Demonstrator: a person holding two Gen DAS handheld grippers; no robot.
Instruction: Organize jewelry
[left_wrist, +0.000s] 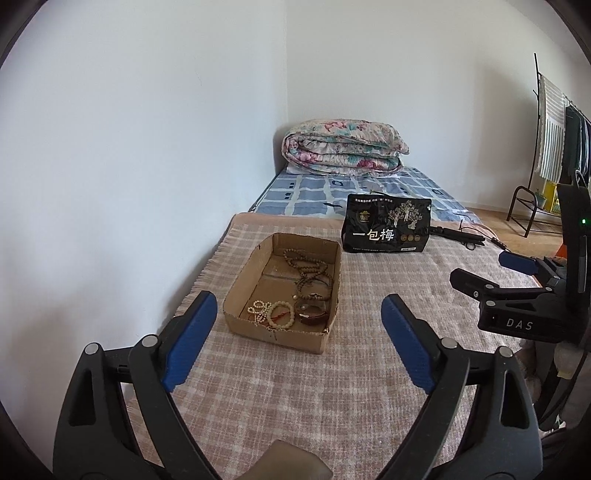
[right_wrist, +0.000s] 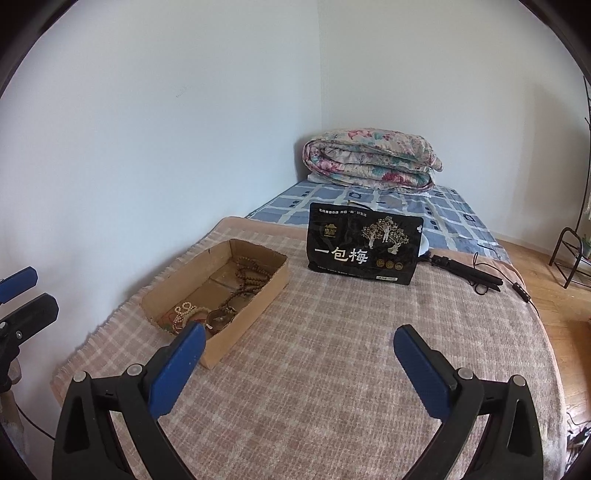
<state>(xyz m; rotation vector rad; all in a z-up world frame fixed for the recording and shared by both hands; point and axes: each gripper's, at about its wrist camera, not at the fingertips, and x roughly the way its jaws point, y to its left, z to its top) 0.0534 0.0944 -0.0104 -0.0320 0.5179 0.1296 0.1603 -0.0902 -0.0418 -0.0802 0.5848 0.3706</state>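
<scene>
A shallow cardboard box (left_wrist: 240, 295) lies on a pink plaid blanket and holds bead jewelry: long brown bead strands (left_wrist: 306, 264), pale bead bracelets (left_wrist: 275, 314) and a dark brown bangle (left_wrist: 312, 314). The box also shows in the right wrist view (right_wrist: 258, 295). A black pouch with gold trees and white characters (left_wrist: 386, 229) stands behind the box, and shows in the right wrist view too (right_wrist: 364, 245). My left gripper (left_wrist: 299, 310) is open and empty, just short of the box. My right gripper (right_wrist: 299, 343) is open and empty over bare blanket, right of the box.
The plaid blanket (right_wrist: 332, 369) covers the near bed. A folded floral quilt (left_wrist: 341, 151) lies on a blue checked sheet at the far end. A black folded stand with cable (right_wrist: 465, 275) lies right of the pouch. A white wall runs along the left. A clothes rack (left_wrist: 550, 147) stands at right.
</scene>
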